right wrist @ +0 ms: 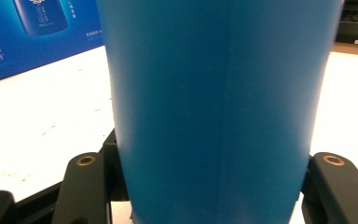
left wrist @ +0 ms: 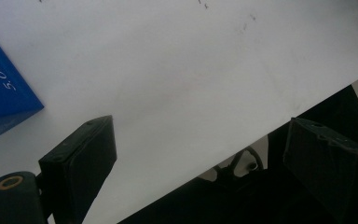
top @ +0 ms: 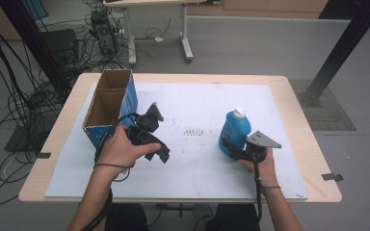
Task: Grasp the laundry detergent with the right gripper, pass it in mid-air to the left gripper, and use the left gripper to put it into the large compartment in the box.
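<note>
A blue bottle [top: 234, 131] with a white cap stands upright on the white sheet [top: 197, 96], right of centre. My right gripper [top: 237, 152] is shut on its lower body from the near side. In the right gripper view the bottle [right wrist: 214, 102] sits close up between the two black jaws of the right gripper [right wrist: 214, 196]. My left gripper [top: 160, 153] is held over the sheet just right of the open box [top: 108, 103], and it is open. The left gripper view has the left gripper [left wrist: 205, 158] with its jaws wide apart and nothing between them.
The cardboard box has blue printed sides [left wrist: 0, 88] and two open compartments; its blue face [right wrist: 37, 32] stands behind the bottle. Faint dark marks [top: 192, 131] dot the sheet's middle. Cables and desk legs [top: 185, 43] lie on the floor beyond the table.
</note>
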